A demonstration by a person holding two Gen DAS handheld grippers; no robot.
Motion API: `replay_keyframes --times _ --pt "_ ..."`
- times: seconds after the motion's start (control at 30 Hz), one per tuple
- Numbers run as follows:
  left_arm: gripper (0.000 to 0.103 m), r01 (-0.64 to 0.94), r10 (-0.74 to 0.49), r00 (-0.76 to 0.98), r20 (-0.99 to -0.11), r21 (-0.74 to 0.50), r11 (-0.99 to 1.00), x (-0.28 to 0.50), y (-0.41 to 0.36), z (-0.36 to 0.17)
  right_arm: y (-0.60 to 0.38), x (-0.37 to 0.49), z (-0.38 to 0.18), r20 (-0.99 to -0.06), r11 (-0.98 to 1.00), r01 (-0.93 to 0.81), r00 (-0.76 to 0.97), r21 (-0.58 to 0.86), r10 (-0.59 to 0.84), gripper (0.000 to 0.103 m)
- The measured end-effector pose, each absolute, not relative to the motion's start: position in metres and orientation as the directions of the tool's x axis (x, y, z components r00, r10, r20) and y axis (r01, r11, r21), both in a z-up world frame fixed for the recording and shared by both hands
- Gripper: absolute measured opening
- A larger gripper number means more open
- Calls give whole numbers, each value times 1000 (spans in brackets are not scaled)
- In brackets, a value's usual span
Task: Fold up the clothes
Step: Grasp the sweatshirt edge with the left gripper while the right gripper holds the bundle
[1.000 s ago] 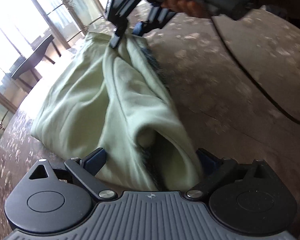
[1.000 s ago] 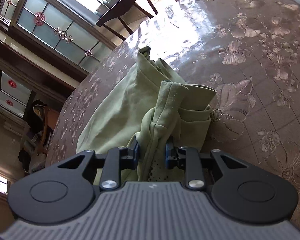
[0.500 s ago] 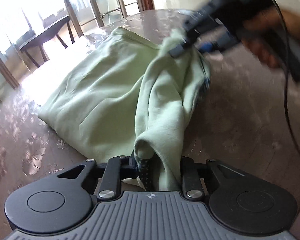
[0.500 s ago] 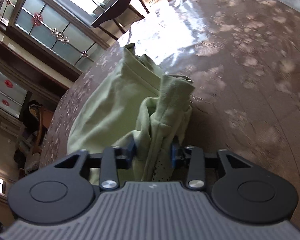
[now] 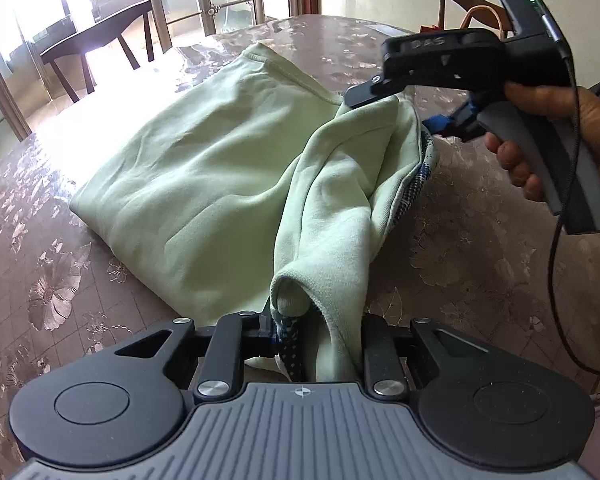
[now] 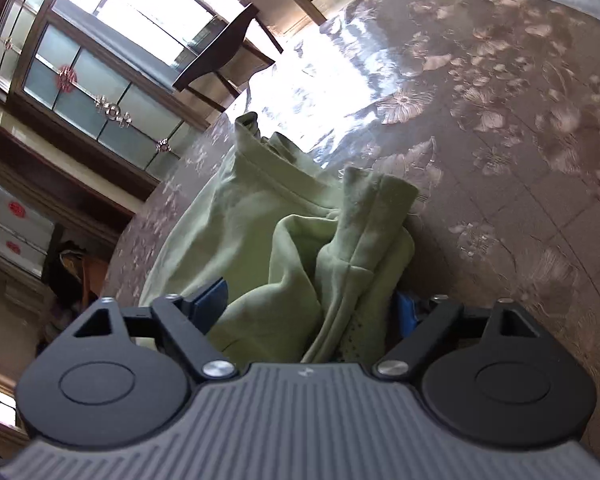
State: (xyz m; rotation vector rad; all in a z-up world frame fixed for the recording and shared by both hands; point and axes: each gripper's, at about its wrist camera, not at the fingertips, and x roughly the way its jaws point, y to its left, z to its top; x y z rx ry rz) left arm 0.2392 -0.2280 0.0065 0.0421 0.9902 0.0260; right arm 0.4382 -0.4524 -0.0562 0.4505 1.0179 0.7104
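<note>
A pale green garment (image 5: 204,168) with a dark blue patterned lining lies half folded on the flowered table (image 5: 60,280). My left gripper (image 5: 312,320) is shut on the near end of a raised fold, which it holds a little above the table. At the far end of that fold, a hand (image 5: 540,120) holds my right gripper (image 5: 400,110). In the right wrist view the right gripper (image 6: 306,304) has its jaws opening. The bunched green garment (image 6: 252,216) still lies between them, and the left pad stands clear of the cloth.
The round table (image 6: 500,160) has a glossy brown flowered cover. A dark wooden chair (image 5: 96,40) stands by the bright windows beyond it, also seen as the chair (image 6: 224,60). Another chair back (image 5: 460,4) is at the far right. A black cable (image 5: 556,280) hangs from the right gripper.
My left gripper's jaws closed on the near fold and lifted it slightly while the view rolled. The right gripper's jaws spread apart around the far fold.
</note>
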Motion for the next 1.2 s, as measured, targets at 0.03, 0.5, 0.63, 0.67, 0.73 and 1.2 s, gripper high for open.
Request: replay_keyframes --times 0.03,0.5,0.63,0.67,0.73,1.2 --pt "20 -5 41 547 -836 46 999 239 -227 7 -450 438 -56 -611 695 -342 332 633 719 31" --pt "20 -5 -65 552 -831 -82 997 204 -222 37 -493 398 -29 -575 655 -365 313 662 756 23" --pt "20 6 -111 530 -841 -127 992 184 -226 44 -511 379 -21 -596 661 -340 286 669 751 23" --pt "20 6 -124 522 -844 -142 990 180 -227 44 -515 376 -20 -604 664 -324 277 674 747 23" --pt "20 4 -133 511 -849 -152 988 178 -225 45 -519 373 -19 -612 667 -290 264 686 745 23" --pt "20 -184 -49 614 -787 -203 962 230 -126 91 -447 432 26 -548 615 -328 278 717 789 23"
